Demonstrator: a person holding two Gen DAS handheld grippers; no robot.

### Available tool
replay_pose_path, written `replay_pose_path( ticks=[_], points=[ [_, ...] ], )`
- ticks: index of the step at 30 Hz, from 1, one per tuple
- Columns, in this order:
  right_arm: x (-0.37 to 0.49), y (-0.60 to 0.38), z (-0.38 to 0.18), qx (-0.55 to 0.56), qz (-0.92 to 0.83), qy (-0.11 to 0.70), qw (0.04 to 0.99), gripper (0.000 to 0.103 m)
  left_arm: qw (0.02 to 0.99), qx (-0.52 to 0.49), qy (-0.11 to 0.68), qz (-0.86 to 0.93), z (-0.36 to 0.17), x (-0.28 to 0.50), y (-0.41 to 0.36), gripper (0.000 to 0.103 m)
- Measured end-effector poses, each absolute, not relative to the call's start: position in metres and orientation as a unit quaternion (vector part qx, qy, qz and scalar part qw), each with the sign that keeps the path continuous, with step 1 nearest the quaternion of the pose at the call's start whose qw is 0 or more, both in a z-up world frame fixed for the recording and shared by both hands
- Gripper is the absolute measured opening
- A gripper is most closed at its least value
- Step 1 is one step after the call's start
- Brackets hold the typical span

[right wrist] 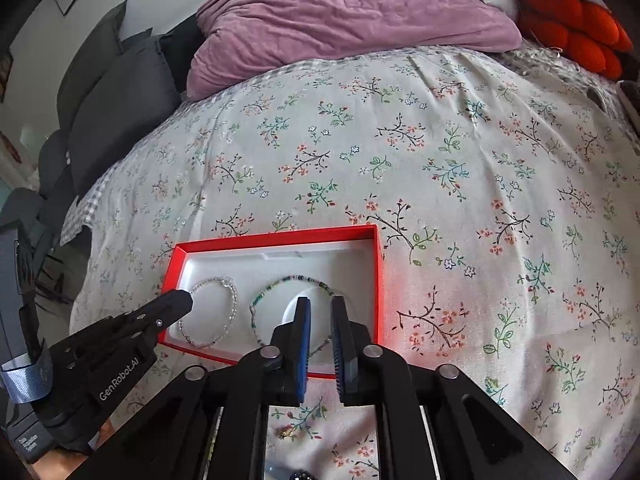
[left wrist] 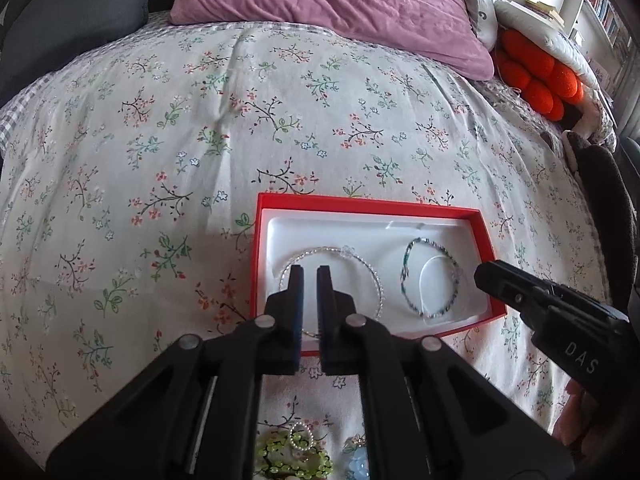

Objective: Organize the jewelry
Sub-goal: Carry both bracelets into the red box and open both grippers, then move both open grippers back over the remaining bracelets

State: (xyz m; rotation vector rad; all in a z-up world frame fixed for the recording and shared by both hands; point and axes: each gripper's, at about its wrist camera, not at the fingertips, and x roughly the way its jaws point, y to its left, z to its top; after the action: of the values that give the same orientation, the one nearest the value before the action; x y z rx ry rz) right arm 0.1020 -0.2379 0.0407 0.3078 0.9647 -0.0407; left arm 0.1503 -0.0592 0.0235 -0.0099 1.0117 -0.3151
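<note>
A red box [left wrist: 360,202] [right wrist: 280,236] with a white insert lies on the flowered bedspread. Inside, a clear bead bracelet [left wrist: 320,249] [right wrist: 234,300] lies on the left and a green-teal bead bracelet [left wrist: 426,239] [right wrist: 296,279] on the right. My left gripper [left wrist: 310,276] [right wrist: 184,300] hovers over the clear bracelet, jaws a narrow gap apart, nothing pressed between them. My right gripper [right wrist: 321,308] [left wrist: 486,276] hangs over the green bracelet, jaws also slightly apart and empty. Both bracelets rest flat in the box.
Loose jewelry lies on the bedspread near me: a lime bead bracelet [left wrist: 280,456], a small pearl ring [left wrist: 300,436], a pale blue piece [left wrist: 360,468]. A pink pillow [left wrist: 340,4], orange cushion [left wrist: 536,76] and grey cushions [right wrist: 112,92] sit at the far side.
</note>
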Motion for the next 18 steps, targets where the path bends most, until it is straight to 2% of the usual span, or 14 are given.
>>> replay_pose_path(
  ticks=[2, 4, 8, 11, 12, 13, 18],
  points=[
    [0.1, -0.24, 0.043, 0.151, -0.018, 0.468, 0.871, 0.014, 0.865, -0.001, 0.478, -0.154, 0.029, 0.146, -0.06, 0.026],
    [0.097, -0.242, 0.044, 0.152, -0.019, 0.472, 0.868, 0.015, 0.868, 0.001, 0.472, -0.153, 0.036, 0.141, -0.058, 0.046],
    [0.087, -0.243, 0.05, 0.149, -0.017, 0.476, 0.867, 0.019, 0.869, 0.005, 0.471, -0.15, 0.048, 0.13, -0.053, 0.063],
    [0.076, -0.242, 0.055, 0.143, -0.014, 0.477, 0.867, 0.038, 0.869, 0.013, 0.473, -0.143, 0.056, 0.12, -0.048, 0.076],
    [0.073, -0.241, 0.057, 0.139, -0.014, 0.476, 0.868, 0.058, 0.87, 0.015, 0.474, -0.139, 0.059, 0.117, -0.046, 0.081],
    [0.07, -0.24, 0.059, 0.137, -0.016, 0.474, 0.869, 0.07, 0.87, 0.016, 0.474, -0.136, 0.061, 0.115, -0.044, 0.083],
    [0.053, -0.23, 0.063, 0.098, -0.017, 0.483, 0.87, 0.071, 0.858, 0.018, 0.5, -0.114, 0.063, 0.1, -0.031, 0.09]
  ],
)
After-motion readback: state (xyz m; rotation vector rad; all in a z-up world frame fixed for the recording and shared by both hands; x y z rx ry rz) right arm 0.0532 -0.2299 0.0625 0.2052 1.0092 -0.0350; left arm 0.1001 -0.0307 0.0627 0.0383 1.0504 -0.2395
